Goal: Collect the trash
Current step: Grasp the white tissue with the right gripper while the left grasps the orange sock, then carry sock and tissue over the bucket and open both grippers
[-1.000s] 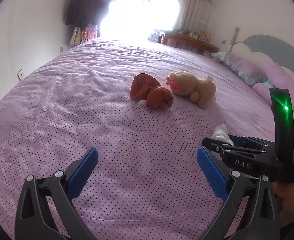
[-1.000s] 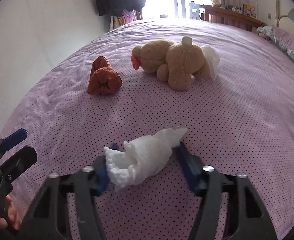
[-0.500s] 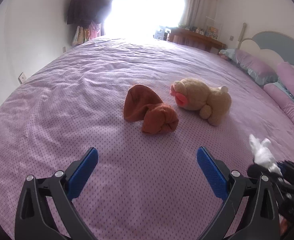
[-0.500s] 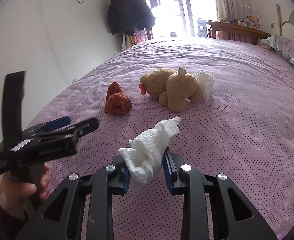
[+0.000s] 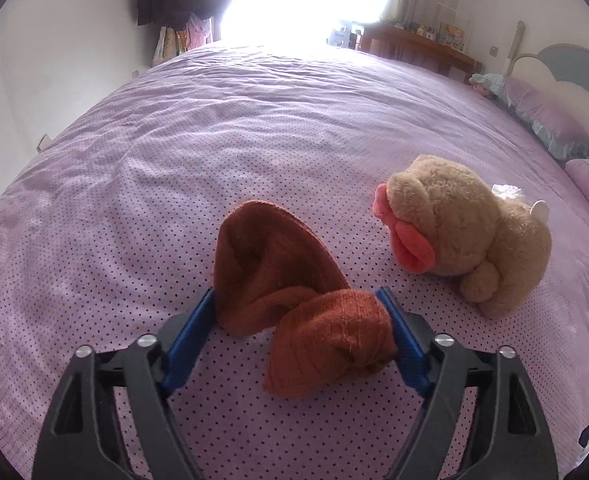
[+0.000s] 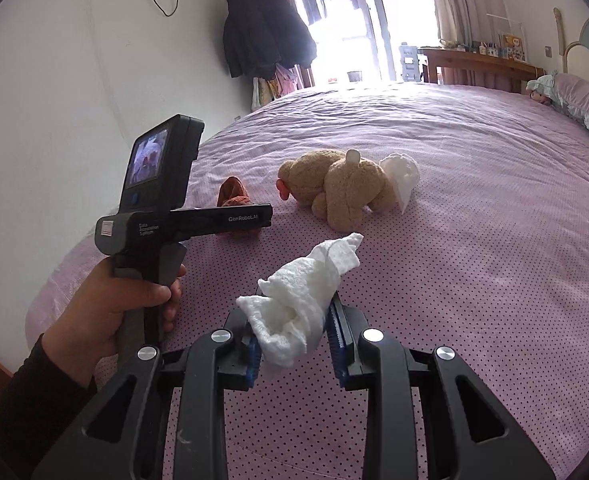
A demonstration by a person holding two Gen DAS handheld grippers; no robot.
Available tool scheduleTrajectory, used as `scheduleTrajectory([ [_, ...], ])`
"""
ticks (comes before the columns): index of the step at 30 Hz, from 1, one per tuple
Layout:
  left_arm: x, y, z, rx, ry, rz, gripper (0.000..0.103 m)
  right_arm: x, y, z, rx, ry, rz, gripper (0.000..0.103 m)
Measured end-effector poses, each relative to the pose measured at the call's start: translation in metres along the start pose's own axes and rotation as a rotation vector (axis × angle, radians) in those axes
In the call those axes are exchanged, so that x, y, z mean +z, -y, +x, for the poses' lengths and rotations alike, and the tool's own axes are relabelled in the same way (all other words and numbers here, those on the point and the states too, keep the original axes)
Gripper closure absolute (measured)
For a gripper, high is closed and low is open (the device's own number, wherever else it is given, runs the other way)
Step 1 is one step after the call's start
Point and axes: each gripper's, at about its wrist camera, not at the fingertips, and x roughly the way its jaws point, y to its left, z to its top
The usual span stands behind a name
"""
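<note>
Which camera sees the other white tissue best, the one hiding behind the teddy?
The right wrist view. There the tissue shows almost whole, lying against the back of the teddy. In the left wrist view the teddy covers it, and only a small white edge peeks over its back.

bedspread (image 5: 254,152): lilac with tiny dark dots
sock (image 5: 294,284): rusty brown-orange
plush toy (image 5: 462,220): tan, coral-pink beak
tissue (image 6: 298,304): plain white
fingers (image 5: 190,336): blue pads, black frame
</note>
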Motion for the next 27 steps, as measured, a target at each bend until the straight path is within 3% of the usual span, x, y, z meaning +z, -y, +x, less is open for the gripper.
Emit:
scheduleTrajectory([
  [1, -0.002, 0.000, -0.003, -0.012, 0.008, 0.003, 0.048, 0.000, 0.001, 0.001, 0.007, -0.003, 0.003, 0.076],
  [2, -0.003, 0.001, -0.006, -0.026, 0.005, 0.008, 0.058, 0.000, 0.002, 0.001, 0.009, -0.006, 0.004, 0.075],
  [4, -0.009, 0.002, -0.015, -0.078, 0.006, 0.018, 0.063, 0.000, 0.004, 0.003, 0.019, -0.013, 0.009, 0.076],
  [18, -0.090, 0.020, -0.114, -0.348, 0.013, 0.220, 0.066, -0.019, 0.006, -0.021, 0.042, -0.029, 0.017, 0.076],
  [27, -0.138, 0.086, -0.167, -0.485, 0.013, 0.373, 0.065, -0.067, 0.020, -0.097, -0.010, 0.011, 0.036, 0.076],
])
